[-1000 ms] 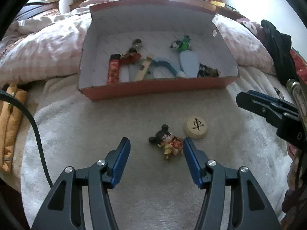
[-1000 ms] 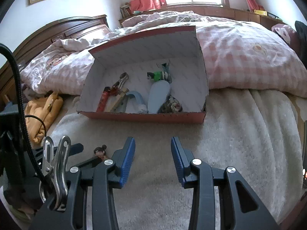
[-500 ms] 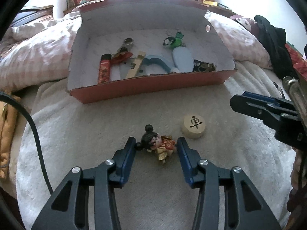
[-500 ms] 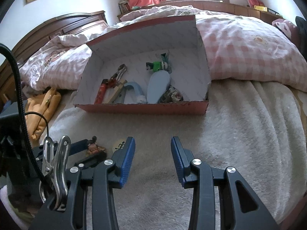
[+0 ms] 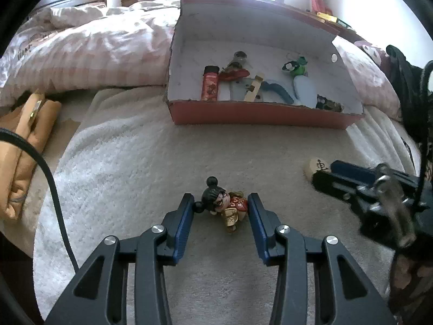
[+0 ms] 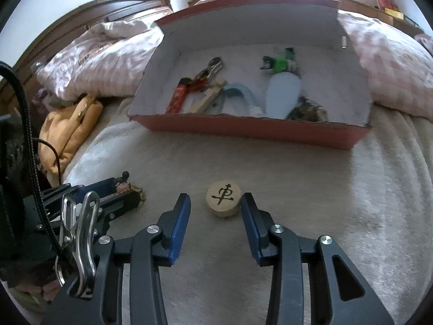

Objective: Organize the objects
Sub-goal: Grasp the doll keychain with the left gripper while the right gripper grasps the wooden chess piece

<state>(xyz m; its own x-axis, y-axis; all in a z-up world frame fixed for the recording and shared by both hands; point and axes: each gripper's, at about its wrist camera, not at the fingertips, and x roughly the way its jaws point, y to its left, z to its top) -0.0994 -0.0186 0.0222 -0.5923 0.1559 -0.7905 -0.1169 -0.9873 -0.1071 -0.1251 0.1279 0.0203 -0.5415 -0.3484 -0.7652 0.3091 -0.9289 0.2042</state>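
Box (image 5: 259, 115) near the bed's far edge already holds several items. Doll (image 5: 226, 205) and wooden disc (image 6: 223, 197) remain outside. Left gripper (image 5: 220, 210) and right gripper (image 6: 215, 207) fingers straddle them, open, gripping nothing.

A cardboard box (image 5: 259, 115) sits at the far end of a blanket (image 5: 121, 162) spread over a bed, with a quilt (image 5: 89, 54) bunched behind it and to its left. Inside the box, from left to right, lie a lighter (image 5: 210, 86), pliers (image 5: 235, 66), a clothespin (image 5: 253, 90), a curved handle (image 5: 278, 90), a shoehorn (image 5: 305, 90) with a keychain toy (image 5: 296, 65) behind it, and a small patterned item (image 5: 328, 105) in the near right corner. Nearer, on the blanket, a doll figurine (image 5: 226, 207) lies between the fingers of the left gripper (image 5: 220, 210). To its right, a chess piece (image 6: 223, 198) lies between the fingers of the right gripper (image 6: 215, 208). A bag (image 5: 21, 146) lies off the blanket's left edge.
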